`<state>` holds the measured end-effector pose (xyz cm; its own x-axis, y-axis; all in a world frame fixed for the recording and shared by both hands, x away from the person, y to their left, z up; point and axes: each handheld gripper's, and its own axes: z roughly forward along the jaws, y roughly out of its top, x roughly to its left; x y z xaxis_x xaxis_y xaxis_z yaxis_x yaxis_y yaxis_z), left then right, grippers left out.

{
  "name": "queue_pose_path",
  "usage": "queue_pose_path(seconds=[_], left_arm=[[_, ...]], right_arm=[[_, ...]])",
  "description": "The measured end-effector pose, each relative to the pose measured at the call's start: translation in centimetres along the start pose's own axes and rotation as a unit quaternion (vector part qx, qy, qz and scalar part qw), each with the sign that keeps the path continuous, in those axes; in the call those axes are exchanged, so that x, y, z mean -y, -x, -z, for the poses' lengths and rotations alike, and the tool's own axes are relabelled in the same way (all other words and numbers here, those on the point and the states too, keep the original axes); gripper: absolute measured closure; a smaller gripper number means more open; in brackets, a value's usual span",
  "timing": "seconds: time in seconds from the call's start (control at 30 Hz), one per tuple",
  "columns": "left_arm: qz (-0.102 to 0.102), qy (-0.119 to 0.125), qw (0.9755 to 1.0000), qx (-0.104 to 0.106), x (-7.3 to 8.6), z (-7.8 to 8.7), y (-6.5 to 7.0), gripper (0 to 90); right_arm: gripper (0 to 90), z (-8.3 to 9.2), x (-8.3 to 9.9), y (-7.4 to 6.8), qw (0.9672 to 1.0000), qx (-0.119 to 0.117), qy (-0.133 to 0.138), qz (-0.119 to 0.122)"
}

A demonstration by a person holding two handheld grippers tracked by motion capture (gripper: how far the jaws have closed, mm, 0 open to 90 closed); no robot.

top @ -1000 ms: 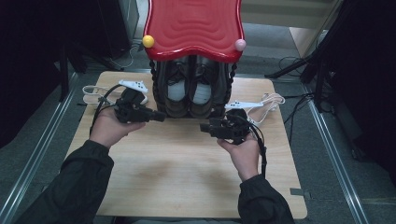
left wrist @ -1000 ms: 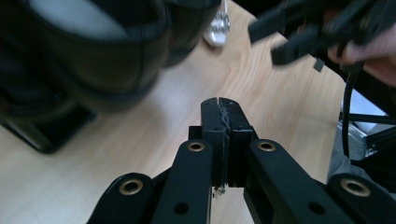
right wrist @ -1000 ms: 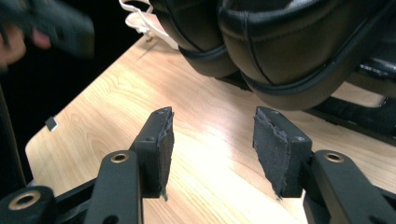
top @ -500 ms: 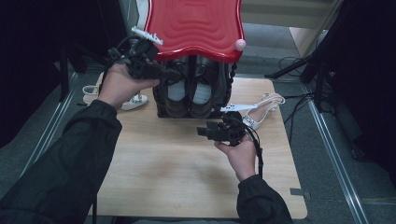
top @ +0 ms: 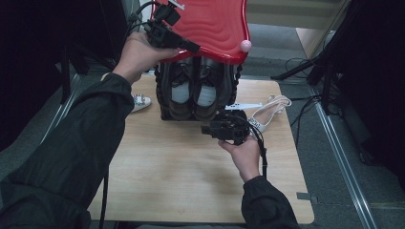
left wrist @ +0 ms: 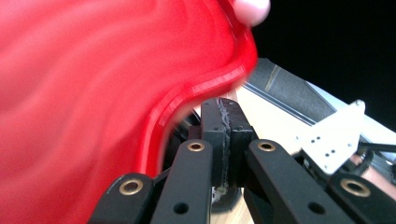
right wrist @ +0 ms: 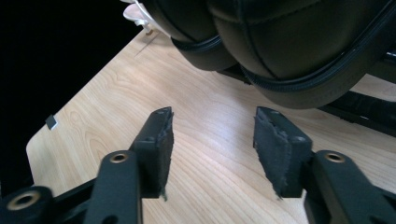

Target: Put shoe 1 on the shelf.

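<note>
A glossy red wavy top caps a black rack holding a pair of dark shoes with pale insoles. My left gripper is raised against the top's front left edge. In the left gripper view its jaws are shut pad to pad, nothing seen between them, just under the red rim. My right gripper rests low in front of the shoes. Its jaws are open and have just been closing, with bare wood between them and the shoe toes just ahead.
A pink ball sits on the top's front right corner. A white strappy sandal lies right of the rack, and a white item left of it. The wooden table stretches toward the person; floor rails and cables flank it.
My left hand has risen from table level beside the rack up to the red top's front left edge. The right hand has stayed in front of the shoes.
</note>
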<state>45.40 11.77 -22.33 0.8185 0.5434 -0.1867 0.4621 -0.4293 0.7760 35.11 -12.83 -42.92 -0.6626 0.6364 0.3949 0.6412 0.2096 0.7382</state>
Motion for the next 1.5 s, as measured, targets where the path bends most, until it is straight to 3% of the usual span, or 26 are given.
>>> queue_pose_path(seconds=[0.07, 0.1, 0.27, 0.37, 0.5, 0.93, 1.13, 1.5], left_arm=[[0.005, 0.002, 1.0000, -0.006, -0.9, -0.3, -0.4, 90.0], [0.003, 0.005, 1.0000, -0.008, -1.5, -0.5, -0.8, 90.0], [0.012, 0.006, 0.9998, -0.013, -2.0, -1.4, -1.7, 90.0], [0.017, -0.001, 0.9996, -0.020, -2.0, -2.2, -2.5, 90.0], [0.020, -0.005, 0.9996, -0.021, -1.9, -2.6, -3.0, 90.0], [0.022, 0.000, 0.9995, -0.022, -1.7, -2.7, -3.2, 90.0], [0.022, -0.003, 0.9994, -0.026, -1.8, -2.8, -3.3, 90.0], [0.028, -0.003, 0.9994, -0.021, -1.7, -2.8, -3.4, 90.0]], right_arm=[[56.7, -0.1, -0.2, 0.1, 1.0000, 0.001, 0.000, 0.000], [64.8, -0.3, -0.5, 0.2, 1.0000, 0.000, 0.000, 0.004], [89.2, -1.1, -1.5, 0.6, 0.9999, -0.009, -0.005, -0.009], [90.0, -1.9, -2.1, 0.6, 0.9997, -0.020, -0.008, -0.015], [90.0, -2.5, -2.8, 0.7, 0.9999, -0.010, -0.009, -0.008], [90.0, -2.2, -3.2, 0.9, 0.9999, -0.010, -0.008, -0.005], [90.0, -1.8, -3.6, 1.3, 0.9998, -0.005, 0.003, -0.017], [90.0, -1.0, -4.6, 2.4, 0.9991, 0.031, 0.020, -0.023]])
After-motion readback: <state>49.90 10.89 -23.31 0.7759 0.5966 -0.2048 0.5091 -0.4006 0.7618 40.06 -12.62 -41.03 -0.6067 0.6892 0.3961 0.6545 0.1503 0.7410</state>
